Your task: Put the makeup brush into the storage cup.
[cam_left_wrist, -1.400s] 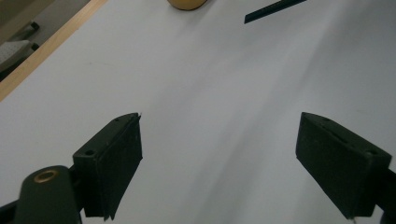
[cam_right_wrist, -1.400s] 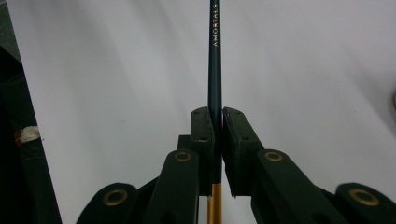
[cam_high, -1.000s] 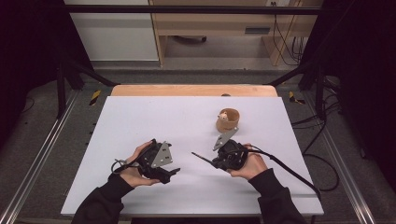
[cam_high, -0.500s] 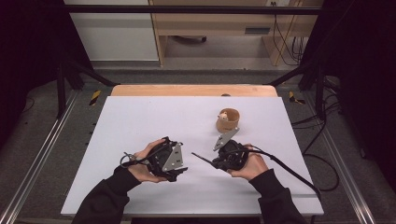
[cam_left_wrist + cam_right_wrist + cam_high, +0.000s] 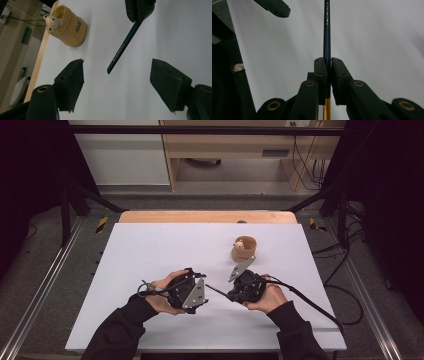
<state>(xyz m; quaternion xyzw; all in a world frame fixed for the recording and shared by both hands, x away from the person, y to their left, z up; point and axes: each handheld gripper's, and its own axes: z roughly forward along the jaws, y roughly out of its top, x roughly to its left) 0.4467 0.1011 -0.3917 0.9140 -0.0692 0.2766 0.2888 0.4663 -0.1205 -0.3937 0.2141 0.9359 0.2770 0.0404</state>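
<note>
Now we hold our right gripper clamped on the slim dark-blue pencil above the white table; our left gripper, spread wide, has swung toward it.

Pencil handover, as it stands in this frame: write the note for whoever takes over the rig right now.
Right gripper: shut on the dark pencil, its free end pointing toward the left gripper.
Left gripper: open, jaws wide, lined up on either side of the pencil's tip but not touching it.
Yellow holder: stands on the white table, beyond the right gripper, a small figure at its rim.
Done: pencil lifted and offered.
Left: probably close the left gripper on the pencil, release the right; after that, perhaps into the holder.
</note>
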